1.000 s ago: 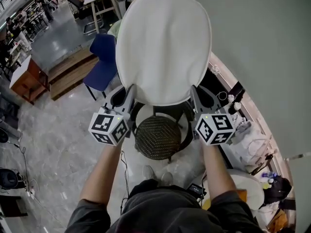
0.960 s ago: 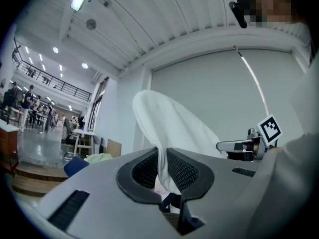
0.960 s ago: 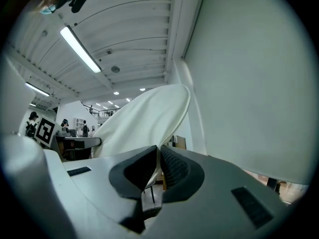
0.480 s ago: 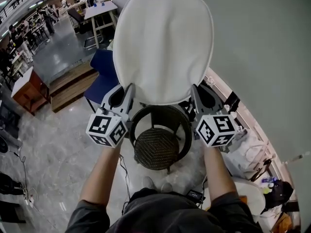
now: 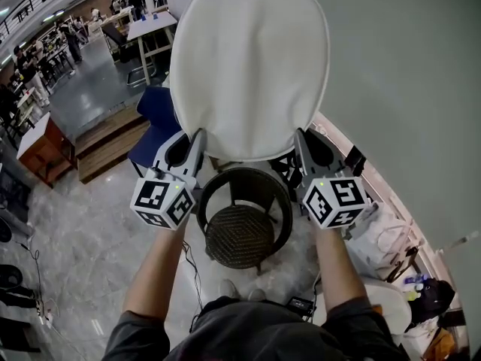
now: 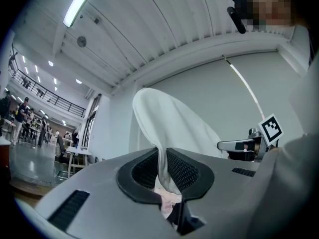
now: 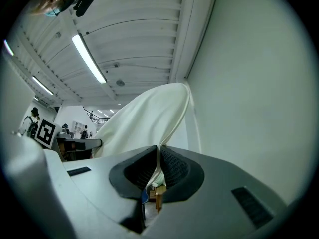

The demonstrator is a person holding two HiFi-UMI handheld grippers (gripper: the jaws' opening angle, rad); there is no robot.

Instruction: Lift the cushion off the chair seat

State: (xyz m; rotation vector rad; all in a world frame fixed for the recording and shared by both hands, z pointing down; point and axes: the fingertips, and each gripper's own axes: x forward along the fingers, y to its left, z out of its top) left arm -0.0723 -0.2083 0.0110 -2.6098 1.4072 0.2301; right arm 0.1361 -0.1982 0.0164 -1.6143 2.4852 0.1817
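Observation:
A round white cushion (image 5: pixel 252 62) hangs in the air, held up flat toward the head camera, well clear of the dark wicker chair (image 5: pixel 242 232) below it. My left gripper (image 5: pixel 197 143) is shut on the cushion's lower left edge, and my right gripper (image 5: pixel 302 143) is shut on its lower right edge. In the left gripper view the cushion (image 6: pixel 169 128) rises out of the pinch between the dark pads of my left gripper (image 6: pixel 163 171). The right gripper view has the cushion's (image 7: pixel 144 121) seam edge nipped in my right gripper (image 7: pixel 159 171).
A grey wall (image 5: pixel 406 74) stands close on the right. A blue chair (image 5: pixel 154 119) and a wooden bench (image 5: pixel 105 138) are at the left behind the cushion. Bags and small clutter (image 5: pixel 391 239) lie on the floor at right. Cables (image 5: pixel 34 265) trail over the tiled floor at left.
Both grippers have risen with the cushion between them. The cushion sits higher in the head view, and more of the chair's ring and woven seat shows beneath it.

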